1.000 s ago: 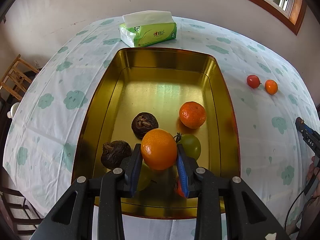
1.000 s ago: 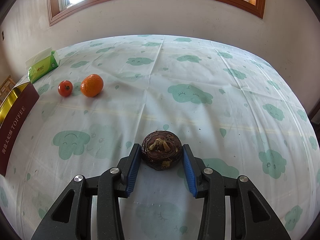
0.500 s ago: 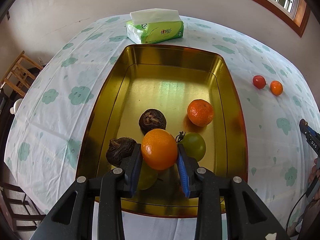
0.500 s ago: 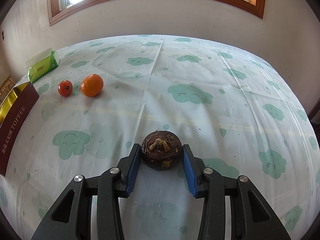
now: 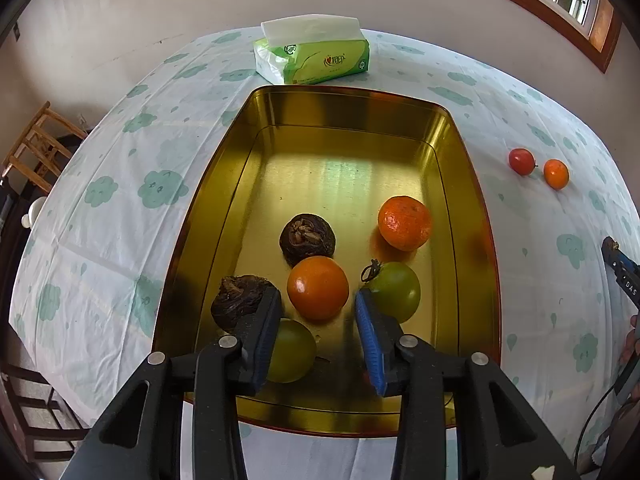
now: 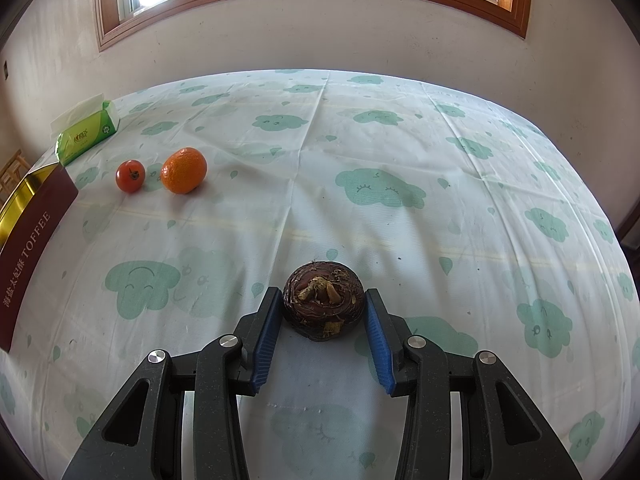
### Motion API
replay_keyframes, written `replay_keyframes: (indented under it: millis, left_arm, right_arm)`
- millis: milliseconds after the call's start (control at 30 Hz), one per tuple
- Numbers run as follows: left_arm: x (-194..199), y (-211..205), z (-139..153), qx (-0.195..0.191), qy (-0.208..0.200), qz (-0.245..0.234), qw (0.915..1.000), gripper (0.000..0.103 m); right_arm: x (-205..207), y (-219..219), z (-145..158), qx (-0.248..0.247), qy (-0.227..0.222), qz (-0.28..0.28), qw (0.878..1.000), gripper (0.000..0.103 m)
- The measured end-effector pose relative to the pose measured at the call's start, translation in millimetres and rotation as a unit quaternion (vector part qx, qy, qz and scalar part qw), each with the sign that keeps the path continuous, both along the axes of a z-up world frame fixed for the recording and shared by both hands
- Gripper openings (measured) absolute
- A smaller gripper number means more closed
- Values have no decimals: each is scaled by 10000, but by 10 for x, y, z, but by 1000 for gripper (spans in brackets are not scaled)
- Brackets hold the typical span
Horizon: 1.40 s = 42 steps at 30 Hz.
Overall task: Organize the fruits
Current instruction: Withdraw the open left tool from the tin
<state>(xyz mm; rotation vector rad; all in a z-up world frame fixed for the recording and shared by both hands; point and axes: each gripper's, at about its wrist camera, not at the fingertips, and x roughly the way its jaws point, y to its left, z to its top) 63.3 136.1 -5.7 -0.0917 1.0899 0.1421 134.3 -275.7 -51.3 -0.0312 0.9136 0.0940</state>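
Observation:
My left gripper [image 5: 318, 312] is open above the near end of the gold tin tray [image 5: 466, 184]. An orange [image 5: 318, 287] lies on the tray floor between the fingers, free of both pads. The tray also holds a second orange [image 5: 405, 222], two green tomatoes [image 5: 395, 291] [image 5: 291, 350] and two brown water chestnuts [image 5: 307, 237] [image 5: 239, 301]. My right gripper [image 6: 323, 312] is shut on a brown water chestnut [image 6: 323, 305] over the tablecloth. A red tomato [image 6: 130, 176] and a mandarin [image 6: 184, 171] lie on the cloth.
A green tissue pack [image 5: 314, 54] stands behind the tray and shows at far left in the right wrist view [image 6: 86, 132]. The tray's dark red side [image 6: 28, 248] is at the left edge. A wooden chair [image 5: 38, 148] stands beyond the table's left edge.
My left gripper has opened and let go of the orange, which now rests in the tray. The right gripper has not moved.

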Motion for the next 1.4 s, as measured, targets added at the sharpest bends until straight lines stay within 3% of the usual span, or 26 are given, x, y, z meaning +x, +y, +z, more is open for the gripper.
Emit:
replay_keyframes:
  millis: [300,600,900,1400]
  left_arm:
    - [-9,-13,23,-32,-52,-11,10000,38]
    - [-96,-53,180,10,-356,-36,9994,44]
    - [-198,-90,297,364,-620,-20,9974,56]
    - [-304,17,292,249,-723,105,9970,69]
  right_arm:
    - [3,-4,1,-1,1,1,10000,43]
    - [2,9,7,-29,-2,-2,10000,43]
    - [2,2,7,-61,-5,-16,10000,42]
    - [-49,160,121,-97,-65,-1,9999,41]
